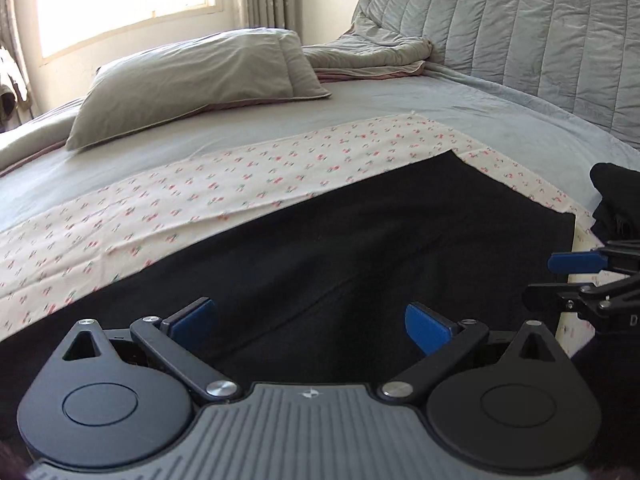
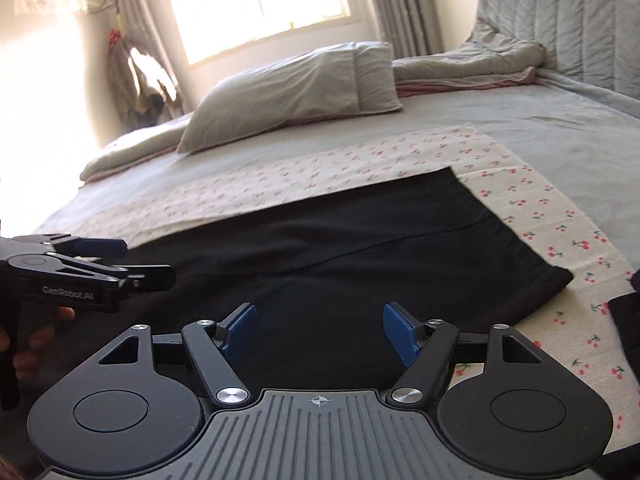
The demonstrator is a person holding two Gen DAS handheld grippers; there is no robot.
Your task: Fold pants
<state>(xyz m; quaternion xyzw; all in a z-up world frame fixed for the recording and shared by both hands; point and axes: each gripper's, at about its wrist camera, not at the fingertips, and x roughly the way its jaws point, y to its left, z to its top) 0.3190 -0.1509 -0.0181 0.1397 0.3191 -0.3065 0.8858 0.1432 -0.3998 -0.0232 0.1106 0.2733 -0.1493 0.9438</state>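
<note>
Black pants (image 1: 340, 248) lie spread flat on a cherry-print cloth (image 1: 200, 196) on the bed; they also show in the right wrist view (image 2: 360, 256). My left gripper (image 1: 312, 320) is open and empty, just above the pants near their front edge. My right gripper (image 2: 320, 332) is open and empty, over the pants near their right end. The right gripper shows at the right edge of the left wrist view (image 1: 560, 280). The left gripper shows at the left of the right wrist view (image 2: 132, 260).
A grey pillow (image 1: 192, 80) and a folded grey blanket (image 1: 368, 56) lie at the far side of the bed. A quilted headboard (image 1: 520, 32) stands at the right. Another dark garment (image 1: 616, 200) sits at the right edge.
</note>
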